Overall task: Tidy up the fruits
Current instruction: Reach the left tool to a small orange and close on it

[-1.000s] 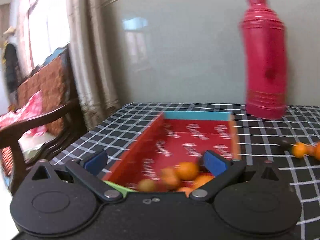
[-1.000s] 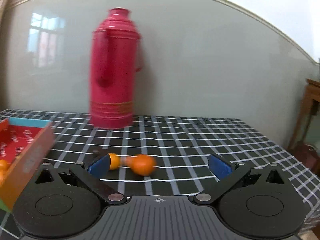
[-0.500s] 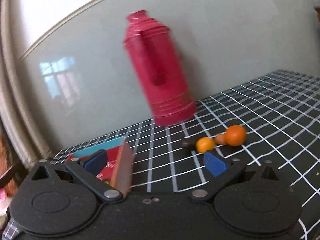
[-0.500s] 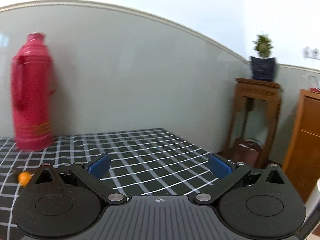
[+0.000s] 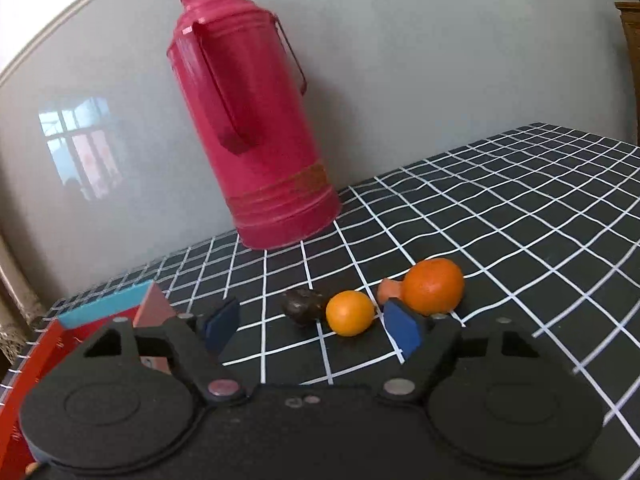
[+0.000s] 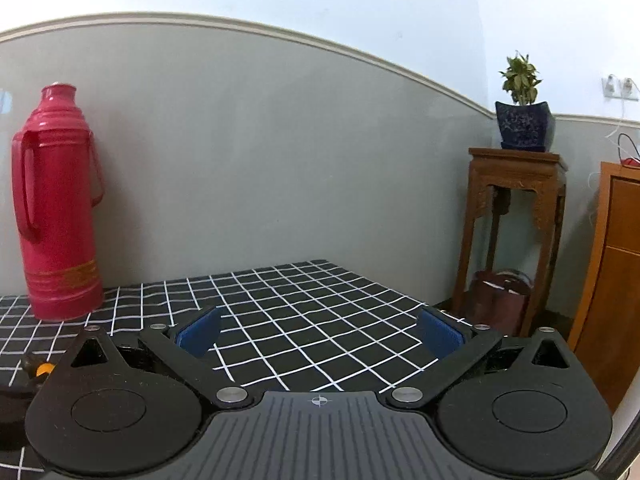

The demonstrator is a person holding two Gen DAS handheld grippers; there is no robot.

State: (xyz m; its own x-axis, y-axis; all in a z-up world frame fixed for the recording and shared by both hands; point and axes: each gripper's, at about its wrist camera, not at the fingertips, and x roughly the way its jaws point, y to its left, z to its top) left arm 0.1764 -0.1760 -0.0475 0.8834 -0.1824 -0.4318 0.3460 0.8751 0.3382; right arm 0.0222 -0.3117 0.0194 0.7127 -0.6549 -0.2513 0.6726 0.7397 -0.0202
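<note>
In the left wrist view a small orange point(image 5: 350, 313), a larger orange point(image 5: 433, 286), a small orange-red piece point(image 5: 389, 289) and a dark brown fruit point(image 5: 303, 306) lie together on the black checked tablecloth point(image 5: 500, 216). My left gripper point(image 5: 314, 330) is open and empty just in front of them, the small orange between its blue pads. The red fruit box point(image 5: 44, 344) shows at the lower left, its inside hidden. My right gripper point(image 6: 318, 330) is open and empty over bare cloth; a bit of orange point(image 6: 44, 369) peeks at its left edge.
A tall red thermos point(image 5: 248, 136) stands against the grey wall behind the fruit; it also shows in the right wrist view point(image 6: 56, 208). Past the table's right edge stand a wooden plant stand point(image 6: 516, 216) with a potted plant point(image 6: 522, 108) and a wooden cabinet point(image 6: 616, 264).
My left gripper swung right from over the red box to the loose fruit and came closer. My right gripper swung right, away from the fruit. Both stayed open.
</note>
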